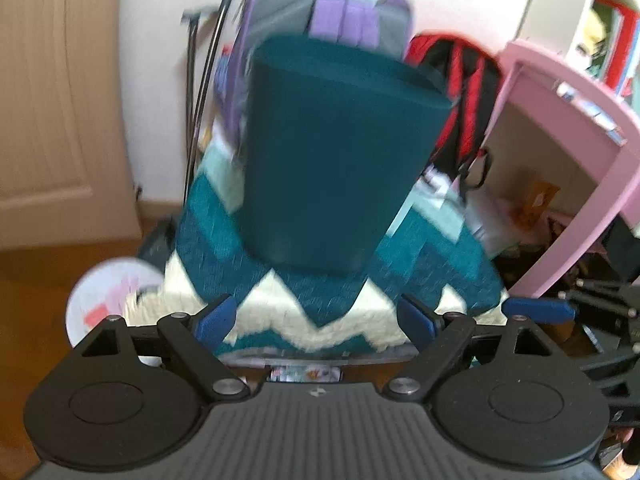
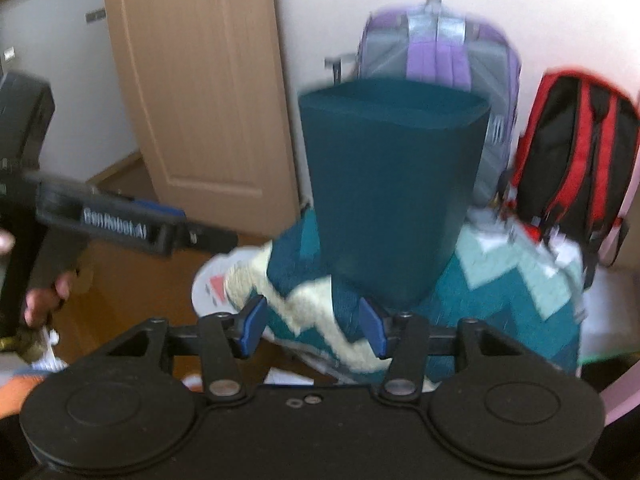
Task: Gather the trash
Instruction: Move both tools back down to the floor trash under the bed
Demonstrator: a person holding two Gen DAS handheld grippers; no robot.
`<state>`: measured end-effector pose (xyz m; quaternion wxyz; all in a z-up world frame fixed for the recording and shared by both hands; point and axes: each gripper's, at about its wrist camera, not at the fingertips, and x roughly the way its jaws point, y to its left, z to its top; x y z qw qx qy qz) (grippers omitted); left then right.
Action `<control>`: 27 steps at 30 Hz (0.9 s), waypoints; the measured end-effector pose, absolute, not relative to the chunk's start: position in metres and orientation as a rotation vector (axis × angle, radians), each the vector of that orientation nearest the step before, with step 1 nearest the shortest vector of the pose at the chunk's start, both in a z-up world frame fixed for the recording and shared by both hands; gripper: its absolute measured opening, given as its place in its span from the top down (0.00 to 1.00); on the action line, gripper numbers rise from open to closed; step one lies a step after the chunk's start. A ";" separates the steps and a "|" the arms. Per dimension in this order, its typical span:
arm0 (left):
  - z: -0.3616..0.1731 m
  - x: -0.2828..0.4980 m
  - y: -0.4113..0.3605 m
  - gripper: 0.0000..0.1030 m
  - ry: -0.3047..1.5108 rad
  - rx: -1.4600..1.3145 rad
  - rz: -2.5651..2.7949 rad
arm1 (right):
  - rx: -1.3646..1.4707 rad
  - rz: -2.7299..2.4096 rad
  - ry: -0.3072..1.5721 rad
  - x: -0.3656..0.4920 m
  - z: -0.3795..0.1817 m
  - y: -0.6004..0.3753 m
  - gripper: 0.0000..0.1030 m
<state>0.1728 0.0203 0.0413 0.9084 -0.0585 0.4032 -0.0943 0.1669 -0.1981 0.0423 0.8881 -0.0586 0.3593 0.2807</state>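
Note:
A dark teal bin (image 1: 332,152) stands upright on a teal and cream zigzag rug (image 1: 312,312); it also shows in the right wrist view (image 2: 392,192). My left gripper (image 1: 316,320) is open and empty, close in front of the bin's base. My right gripper (image 2: 316,324) is open and empty, just before the bin's lower left corner. The left gripper (image 2: 132,224) also shows from the side at the left of the right wrist view. A white paper disc with pink marks (image 1: 104,304) lies on the floor at the rug's left edge (image 2: 212,284). The bin's inside is hidden.
A purple and grey backpack (image 1: 332,12) and a red and black backpack (image 2: 576,160) lean on the wall behind the bin. A pink table (image 1: 572,136) stands at the right. A wooden door (image 2: 200,92) is at the left. The floor is brown wood (image 1: 36,280).

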 end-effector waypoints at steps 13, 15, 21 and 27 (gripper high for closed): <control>-0.152 0.226 0.062 0.15 1.134 -0.212 0.011 | -0.056 0.465 1.009 0.214 -0.154 -0.201 0.50; -0.181 0.236 0.066 0.15 1.181 -0.220 0.043 | -0.029 0.432 1.050 0.225 -0.182 -0.204 0.50; -0.255 0.267 0.075 0.15 1.285 -0.228 0.125 | 0.015 0.362 1.135 0.254 -0.255 -0.210 0.50; -0.323 0.296 0.070 0.15 1.373 -0.221 0.144 | 0.044 0.299 1.197 0.285 -0.314 -0.215 0.50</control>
